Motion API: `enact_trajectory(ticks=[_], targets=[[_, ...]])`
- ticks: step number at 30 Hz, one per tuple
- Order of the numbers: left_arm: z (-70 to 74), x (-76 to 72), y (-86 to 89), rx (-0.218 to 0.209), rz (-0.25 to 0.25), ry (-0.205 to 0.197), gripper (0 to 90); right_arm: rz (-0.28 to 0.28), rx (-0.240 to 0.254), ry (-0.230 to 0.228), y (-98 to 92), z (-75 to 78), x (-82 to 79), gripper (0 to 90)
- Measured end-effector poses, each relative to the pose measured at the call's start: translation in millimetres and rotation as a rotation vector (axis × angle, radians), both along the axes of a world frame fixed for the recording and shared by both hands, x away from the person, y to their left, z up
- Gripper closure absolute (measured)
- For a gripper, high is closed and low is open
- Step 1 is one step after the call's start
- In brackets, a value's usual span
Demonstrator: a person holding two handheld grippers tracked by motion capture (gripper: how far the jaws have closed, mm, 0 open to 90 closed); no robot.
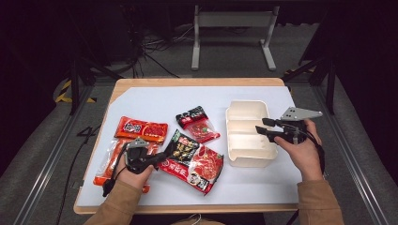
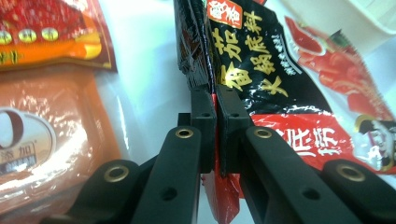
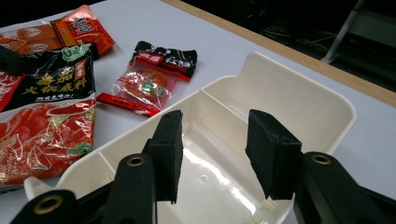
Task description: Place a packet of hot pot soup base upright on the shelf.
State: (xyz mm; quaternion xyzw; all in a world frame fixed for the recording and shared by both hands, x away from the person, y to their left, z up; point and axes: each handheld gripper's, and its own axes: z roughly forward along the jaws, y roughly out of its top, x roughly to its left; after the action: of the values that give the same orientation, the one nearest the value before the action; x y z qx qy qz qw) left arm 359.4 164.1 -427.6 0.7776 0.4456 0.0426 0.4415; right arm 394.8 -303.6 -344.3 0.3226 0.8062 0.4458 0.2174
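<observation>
Left gripper [image 2: 209,105]: jaws pinching black-and-red sauce packet [image 1: 184,146] edge, lower centre | right gripper [image 3: 215,140]: jaws spread over white tray [image 1: 233,123] | packet likely soft, slippery; you are gripping the sealed edge.

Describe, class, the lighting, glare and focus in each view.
High view: lit table, dark surroundings. Left gripper view: glare on the orange packet; the jaws of the left gripper, shut on the black packet, are sharp, the far corner washed out. Right gripper view: sheen inside the tray, dark background.
</observation>
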Motion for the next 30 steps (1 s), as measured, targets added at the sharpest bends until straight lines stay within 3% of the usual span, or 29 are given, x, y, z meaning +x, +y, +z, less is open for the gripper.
enact_trajectory(ticks=[3, 7, 10, 13, 14, 15, 19, 23, 30], targets=[[10.4, -3.4, -2.5, -0.001, -0.009, -0.039, 87.6, 0.003, -0.009, -0.024, 1.8, 2.7, -2.0, 52.6], [26.7, -6.5, -6.6, -0.007, -0.025, -0.105, 87.6, -0.018, -0.002, 0.058, 4.5, 8.0, -5.2, 50.4], [38.5, -6.2, -10.5, -0.015, -0.045, -0.153, 87.4, -0.025, -0.010, 0.090, 6.2, 10.5, -7.3, 52.5], [52.0, -8.2, -15.9, -0.016, -0.077, -0.213, 87.2, -0.019, -0.021, 0.090, 7.4, 13.1, -9.3, 54.8], [52.0, -8.2, -15.9, -0.016, -0.077, -0.213, 87.2, -0.019, -0.021, 0.090, 7.4, 13.1, -9.3, 54.8], [61.1, -10.7, -18.9, -0.022, -0.100, -0.247, 87.2, -0.011, -0.024, 0.091, 8.4, 15.2, -11.3, 56.5], [78.0, -14.4, -22.3, -0.053, -0.144, -0.301, 87.5, 0.006, -0.019, 0.089, 10.5, 19.9, -15.1, 57.7], [88.6, -17.3, -24.8, -0.072, -0.164, -0.325, 88.4, 0.020, -0.016, 0.086, 12.1, 23.2, -18.2, 58.6], [105.1, -23.8, -29.6, -0.068, -0.201, -0.380, 89.3, 0.049, -0.003, 0.085, 16.3, 27.8, -22.9, 60.7]])
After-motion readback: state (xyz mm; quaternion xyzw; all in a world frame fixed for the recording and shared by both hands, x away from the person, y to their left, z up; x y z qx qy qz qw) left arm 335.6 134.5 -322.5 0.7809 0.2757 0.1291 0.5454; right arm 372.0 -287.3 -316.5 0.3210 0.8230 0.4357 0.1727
